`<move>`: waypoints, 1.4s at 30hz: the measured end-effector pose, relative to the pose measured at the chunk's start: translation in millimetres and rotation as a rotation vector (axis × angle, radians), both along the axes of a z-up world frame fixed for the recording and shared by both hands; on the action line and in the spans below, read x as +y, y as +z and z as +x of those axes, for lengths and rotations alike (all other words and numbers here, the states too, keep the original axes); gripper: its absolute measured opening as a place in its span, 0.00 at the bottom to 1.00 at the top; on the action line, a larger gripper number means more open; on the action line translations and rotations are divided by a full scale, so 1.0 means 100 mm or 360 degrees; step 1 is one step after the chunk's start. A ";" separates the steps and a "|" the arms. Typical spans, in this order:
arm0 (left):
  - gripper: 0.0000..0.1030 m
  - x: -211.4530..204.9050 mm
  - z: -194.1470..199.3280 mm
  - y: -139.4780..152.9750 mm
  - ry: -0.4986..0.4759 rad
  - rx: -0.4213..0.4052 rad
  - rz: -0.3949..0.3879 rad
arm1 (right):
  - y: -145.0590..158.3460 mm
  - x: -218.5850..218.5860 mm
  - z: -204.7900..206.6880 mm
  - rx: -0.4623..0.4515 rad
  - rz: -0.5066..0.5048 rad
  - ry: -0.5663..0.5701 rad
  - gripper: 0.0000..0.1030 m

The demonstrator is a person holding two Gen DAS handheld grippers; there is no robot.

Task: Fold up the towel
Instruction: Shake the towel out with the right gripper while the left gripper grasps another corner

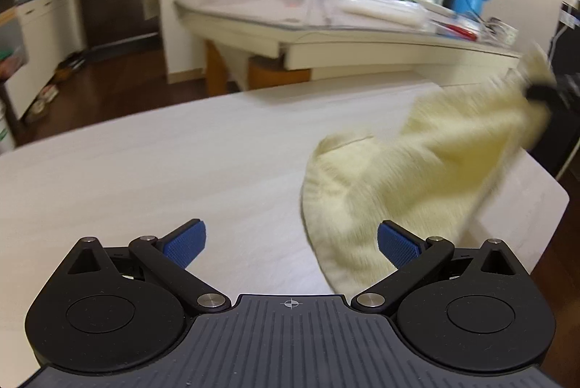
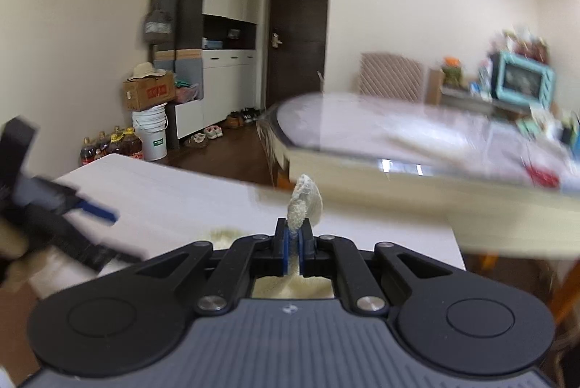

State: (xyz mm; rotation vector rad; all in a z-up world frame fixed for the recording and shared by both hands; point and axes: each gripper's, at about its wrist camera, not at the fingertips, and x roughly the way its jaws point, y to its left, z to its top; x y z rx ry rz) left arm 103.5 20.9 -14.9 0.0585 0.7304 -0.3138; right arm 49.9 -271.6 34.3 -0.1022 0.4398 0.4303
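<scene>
Towel (image 2: 303,203) pinched between right fingers (image 2: 284,245) — left gripper (image 1: 291,243) spread, empty.

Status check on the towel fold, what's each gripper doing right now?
Left gripper open, empty, low over the table. Right gripper shut on towel corner, lifting it; rest drapes on table. Nothing in the way.

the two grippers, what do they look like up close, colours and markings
Both the left gripper and right gripper are matte black, with round housings, angled link arms, silver pivot screws, blue textured finger pads, and a ribbed grey top plate bearing a small crosshair mark.
</scene>
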 end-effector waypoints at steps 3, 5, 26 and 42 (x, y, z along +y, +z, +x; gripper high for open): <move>1.00 -0.11 0.17 0.03 -0.0040 -0.0006 0.0035 | -0.12 -0.10 -0.12 0.0099 0.0017 -0.0025 0.06; 1.00 -0.19 0.26 0.03 -0.0064 -0.0009 0.0076 | -0.21 -0.16 -0.20 0.0165 0.0028 -0.0041 0.06; 0.66 -1.03 1.26 -0.26 -0.0618 0.0147 0.0319 | -0.29 -0.77 -0.04 0.0183 0.0194 -0.0224 0.46; 0.09 -0.55 1.02 -0.31 -0.0407 0.0060 0.0384 | -0.53 -0.05 1.01 0.0216 -0.0032 0.0119 0.47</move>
